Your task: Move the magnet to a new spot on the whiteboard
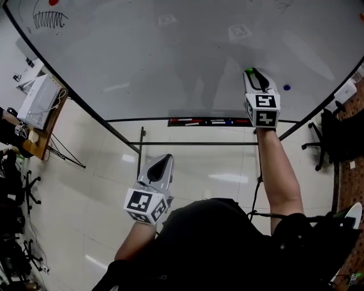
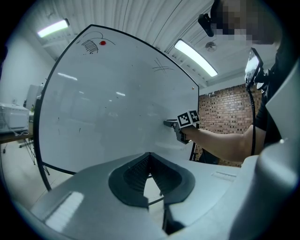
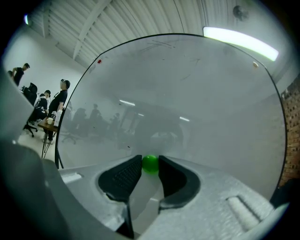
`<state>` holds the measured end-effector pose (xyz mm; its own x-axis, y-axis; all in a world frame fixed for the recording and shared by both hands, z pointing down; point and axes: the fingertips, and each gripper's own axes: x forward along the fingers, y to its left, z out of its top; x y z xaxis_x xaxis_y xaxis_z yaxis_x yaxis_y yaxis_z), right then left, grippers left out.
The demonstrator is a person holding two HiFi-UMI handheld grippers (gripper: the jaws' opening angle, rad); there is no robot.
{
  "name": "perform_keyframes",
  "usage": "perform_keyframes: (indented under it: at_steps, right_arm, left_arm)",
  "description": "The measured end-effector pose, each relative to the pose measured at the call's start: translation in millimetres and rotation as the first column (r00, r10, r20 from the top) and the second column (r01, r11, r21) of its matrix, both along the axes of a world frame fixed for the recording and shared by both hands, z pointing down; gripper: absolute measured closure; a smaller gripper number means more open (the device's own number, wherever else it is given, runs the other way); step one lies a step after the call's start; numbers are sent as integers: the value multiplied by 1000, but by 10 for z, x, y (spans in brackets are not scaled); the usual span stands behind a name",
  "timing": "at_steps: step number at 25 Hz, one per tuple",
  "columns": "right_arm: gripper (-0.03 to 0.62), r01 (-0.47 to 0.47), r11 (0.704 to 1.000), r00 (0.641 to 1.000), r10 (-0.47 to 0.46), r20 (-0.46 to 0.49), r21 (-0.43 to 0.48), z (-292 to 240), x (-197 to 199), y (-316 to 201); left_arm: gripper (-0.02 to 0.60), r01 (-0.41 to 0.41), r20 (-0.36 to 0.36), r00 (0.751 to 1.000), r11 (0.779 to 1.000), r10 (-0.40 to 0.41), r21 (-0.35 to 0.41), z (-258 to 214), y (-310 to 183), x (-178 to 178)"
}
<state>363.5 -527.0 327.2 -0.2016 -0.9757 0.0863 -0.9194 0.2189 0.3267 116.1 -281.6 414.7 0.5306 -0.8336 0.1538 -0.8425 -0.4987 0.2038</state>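
Low on the right half of the whiteboard point(image 1: 170, 57), the green magnet point(image 3: 150, 164) sits between the tips of the right gripper point(image 1: 256, 77), whose jaws have closed in on it from both sides with their dark pads touching it. The step in hand looks like the pick-up: the magnet is gripped, but no new spot has been reached. The next move probably calls for pulling it straight off the steel with a firm hold, since a small round magnet could slip out sideways. It would then go to a bare patch of board, to be pressed flat before the jaws let go. A small blue magnet point(image 1: 286, 87) lies just to the right on the board, so the free area to the left or higher up seems the safer choice.

The left gripper point(image 1: 165, 162) hangs low, well away from the board, with its jaws closed tip to tip on nothing. Farther out are a marker tray point(image 1: 210, 121) under the board's lower edge, a red magnet point(image 1: 53, 2) beside a scribble point(image 1: 50, 20) at the far corner, and a desk point(image 1: 42, 136) on the left.

Whether the green magnet is touching the board or already lifted cannot be told. In the head view only a green sliver shows past the jaw tips. The board's upper edge is cut off there. People point(image 3: 58, 101) at the left of the right gripper view are too small to make out.
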Motion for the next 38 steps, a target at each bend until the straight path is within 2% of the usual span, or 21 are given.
perform_keyframes:
  at_steps: [8,15,18,21,24,28,34,38]
  right_arm:
    - [491,42,999,999,-42,15,6,-67,-232,215]
    - [491,167,986,973,-160,165,-27,-88,-531,769]
    - [491,266,963,945,-254,205,-35,-16,-717,1198]
    - [491,378,925,904,-359,233,-39,97,-937,1764]
    - [491,449,892,862,-417,288,-53,194,-1172,2341]
    - [491,469,881,836,-420,352,-61,260,-1401,2956]
    - [491,435,895,837,-360,412,-103,507,-1533,3564]
    - [491,440,889,841,-359,404,-126,582,-1608,3781]
  left_arm:
    - [565,13,-5,1000,1000,-13,18,-53,130,-214]
    - [565,9,-9,1000,999,-9,31,-107,288,-381]
    - [565,12,-12,1000,999,-12,42,-156,358,-458]
    - [565,22,-20,1000,998,-21,63,-228,435,-554]
    - [565,7,-29,1000,997,-5,76,-274,528,-631]
    - [565,-36,-40,998,996,39,83,-336,681,-658]
    - [565,-105,-60,992,991,110,79,-303,903,-625]
    - [565,-128,-64,989,987,135,95,-341,979,-553]
